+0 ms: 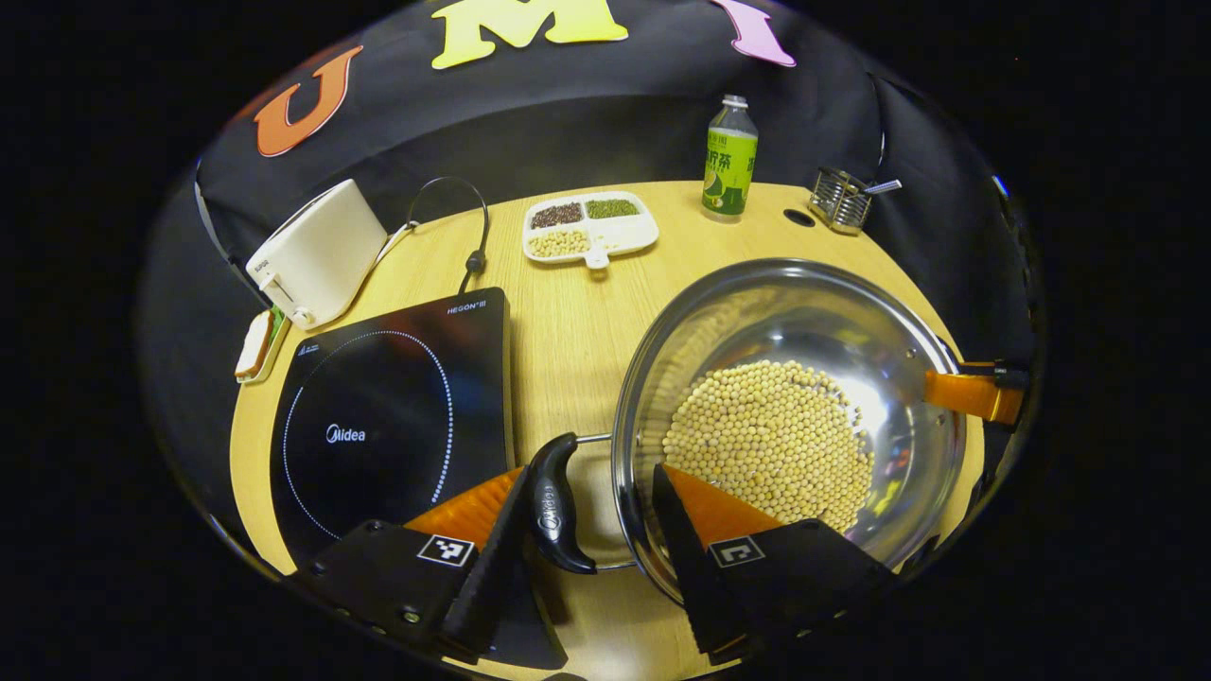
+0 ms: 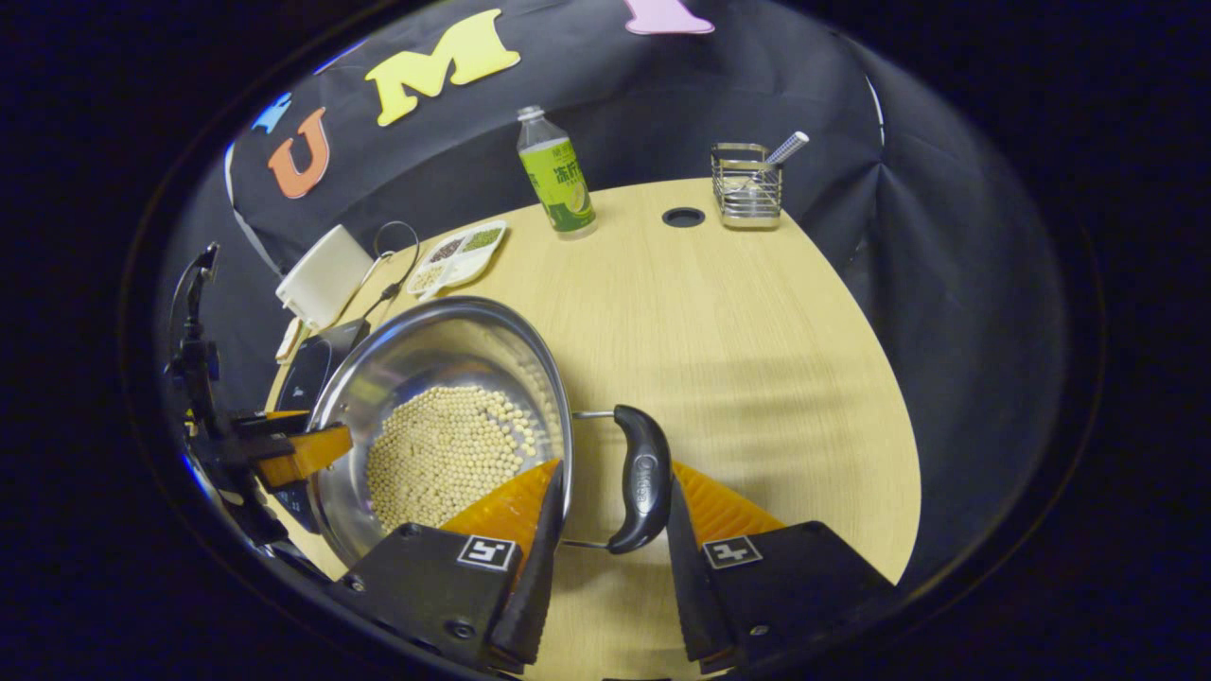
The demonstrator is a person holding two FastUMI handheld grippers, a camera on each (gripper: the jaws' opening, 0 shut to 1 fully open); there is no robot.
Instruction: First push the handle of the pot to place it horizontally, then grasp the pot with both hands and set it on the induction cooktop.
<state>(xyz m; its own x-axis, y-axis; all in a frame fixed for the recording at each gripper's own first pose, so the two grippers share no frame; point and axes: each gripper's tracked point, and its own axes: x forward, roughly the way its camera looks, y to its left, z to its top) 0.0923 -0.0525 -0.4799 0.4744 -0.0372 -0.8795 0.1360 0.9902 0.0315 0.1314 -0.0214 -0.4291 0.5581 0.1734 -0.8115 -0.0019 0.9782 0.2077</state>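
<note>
Both open, each hand-held gripper, left [image 1: 588,530] and right [image 2: 613,515], straddles a pot [image 1: 785,416] handle unclamped; an uneven lift could spill the soybeans [image 1: 768,437].

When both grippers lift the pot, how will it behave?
The pot is steel and holds a layer of beans, so probably heavy. The loose beans may slide if it tilts. Its handles look hard and smooth, perhaps slippery.

Each gripper [image 1: 588,530] had wedge-shaped ribbed fingers [image 2: 516,506] on black blocks bearing square black-and-white markers [image 1: 446,550] and small screws [image 2: 461,628].
</note>
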